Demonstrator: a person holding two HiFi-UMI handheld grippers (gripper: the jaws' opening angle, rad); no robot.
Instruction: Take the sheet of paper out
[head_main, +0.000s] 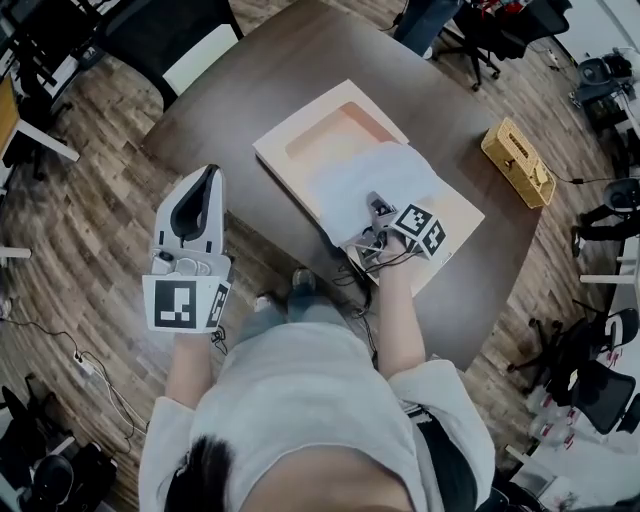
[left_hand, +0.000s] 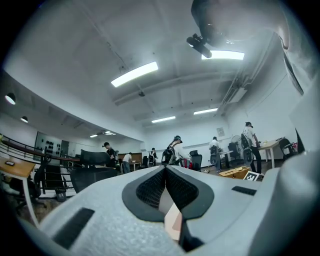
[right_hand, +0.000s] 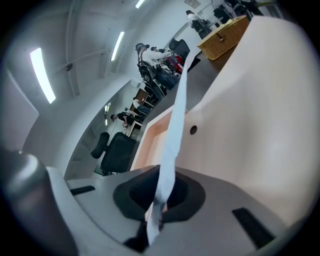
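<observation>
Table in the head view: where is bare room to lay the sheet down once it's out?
Bare wood lies on the table left of the shallow box, on the far side beyond it, and between it and the wicker basket. Crowded: the near edge, where the right hand-held gripper pinches the sheet of paper over the box.
</observation>
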